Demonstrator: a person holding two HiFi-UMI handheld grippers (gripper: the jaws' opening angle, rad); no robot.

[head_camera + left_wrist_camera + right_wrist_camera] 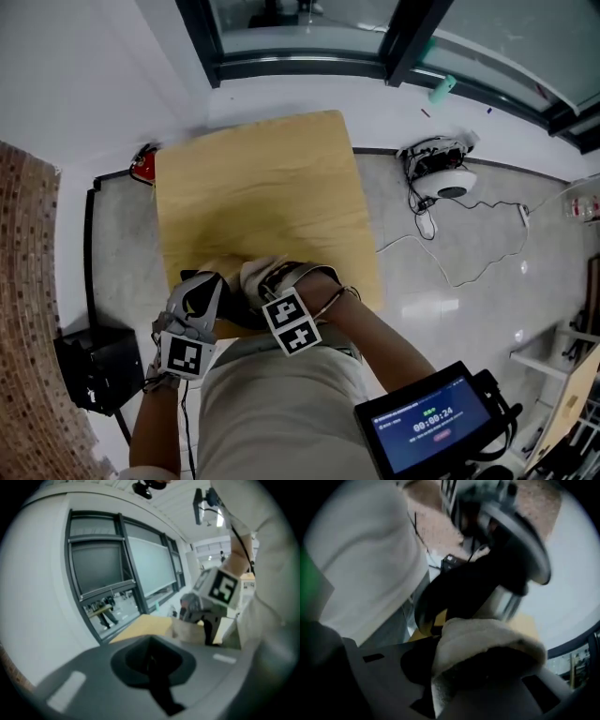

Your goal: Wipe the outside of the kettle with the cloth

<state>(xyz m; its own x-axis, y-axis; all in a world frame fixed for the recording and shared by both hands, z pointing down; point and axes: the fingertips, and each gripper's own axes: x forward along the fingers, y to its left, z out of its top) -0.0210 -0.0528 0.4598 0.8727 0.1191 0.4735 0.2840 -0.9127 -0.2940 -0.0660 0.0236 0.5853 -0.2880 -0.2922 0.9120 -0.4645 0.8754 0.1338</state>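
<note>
We have the kettle [506,599] up at the near edge of the worktop [272,178], close against the body and between the two grippers. From the head view it is almost wholly hidden under them. The left gripper [152,660] has its fingers drawn together round a black strip, which we take for the kettle's handle. The right gripper [483,667] has its fingers clamped on the pale cloth [487,639], and the bunched cloth lies against the kettle where the black handle meets the steel side.

The main risk, as we judge it, is the kettle itself. It is gripped by one narrow part and looks tilted, so a firm push from the cloth could twist it in the left fingers or work it loose. At this edge, a slip would send it to the floor rather than onto the wood. The cloth is a thick wad, so it could roll out of the fingers on a long stroke, and bare fingers would then scrape the steel. The handle also stands in the way of the side behind it.

Around us are a white round device [450,183] with loose cables on the floor to the right and a black box [94,366] low on the left. A red thing [142,167] sits at the far left corner, and none of these is near the work.
</note>
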